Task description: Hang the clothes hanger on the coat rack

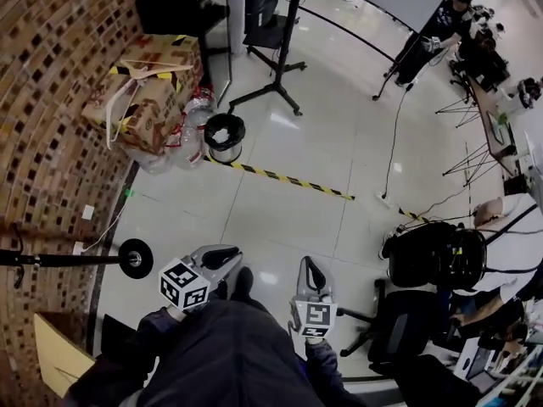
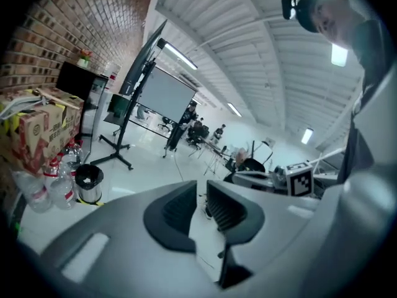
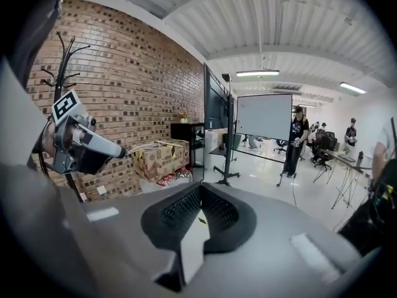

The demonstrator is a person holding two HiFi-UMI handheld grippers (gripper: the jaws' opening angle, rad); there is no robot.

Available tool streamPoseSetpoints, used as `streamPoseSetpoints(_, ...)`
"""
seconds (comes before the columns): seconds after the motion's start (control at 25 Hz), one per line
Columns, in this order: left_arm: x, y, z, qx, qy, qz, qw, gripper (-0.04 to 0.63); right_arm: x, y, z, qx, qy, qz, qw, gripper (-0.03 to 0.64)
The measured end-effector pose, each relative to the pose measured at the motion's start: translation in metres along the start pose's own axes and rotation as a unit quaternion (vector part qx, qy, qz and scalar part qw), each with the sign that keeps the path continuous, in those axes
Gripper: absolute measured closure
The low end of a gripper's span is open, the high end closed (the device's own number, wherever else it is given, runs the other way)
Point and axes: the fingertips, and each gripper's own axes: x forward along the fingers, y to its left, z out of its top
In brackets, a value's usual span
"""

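No clothes hanger shows in any view. The black coat rack (image 1: 59, 259) stands by the brick wall at the left, on a round base (image 1: 136, 257); its hooked top (image 3: 59, 54) appears in the right gripper view. My left gripper (image 1: 222, 257) is held low in front of me and points across the floor. Its pads (image 2: 180, 207) stand a narrow gap apart with nothing between them (image 2: 201, 188). My right gripper (image 1: 314, 271) is beside it, shut and empty (image 3: 200, 191). Each gripper sees the other from the side.
Cardboard boxes (image 1: 153, 83), plastic bottles (image 1: 191, 113) and a small bin (image 1: 225, 136) sit by the wall ahead. Yellow-black tape (image 1: 280, 176) crosses the white floor. A wheeled screen stand (image 1: 276, 83) is beyond it, a black chair (image 1: 428, 257) at the right, and people at desks (image 1: 441, 24) further off.
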Motion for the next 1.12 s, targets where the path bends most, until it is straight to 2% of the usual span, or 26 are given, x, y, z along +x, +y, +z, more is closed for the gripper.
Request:
streamPoseSetpoints(0.16, 0.002, 0.048, 0.024, -0.020, -0.016, 0.038, 0.9989, 0.531, 0.061, 0.010, 0.015, -0.015, 0.010, 0.050, 0.999, 0.611)
streamPoseSetpoints(0.44, -0.013, 0.158, 0.071, -0.064, -0.069, 0.088, 0.9917, 0.526, 0.181, 0.066, 0.070, -0.063, 0.008, 0.133, 0.989, 0.609)
streamPoseSetpoints(0.72, -0.053, 0.261, 0.141, -0.074, -0.118, 0.137, 0.9809, 0.525, 0.306, 0.139, 0.145, -0.142, 0.000, 0.222, 0.965, 0.594)
streamPoseSetpoints(0.96, -0.110, 0.336, 0.170, -0.095, -0.162, 0.206, 0.9604, 0.525, 0.389, 0.212, 0.198, -0.180, -0.015, 0.296, 0.938, 0.572)
streamPoseSetpoints(1.12, -0.146, 0.365, 0.173, -0.116, -0.197, 0.255, 0.9394, 0.524, 0.425, 0.256, 0.216, -0.215, -0.024, 0.341, 0.915, 0.572)
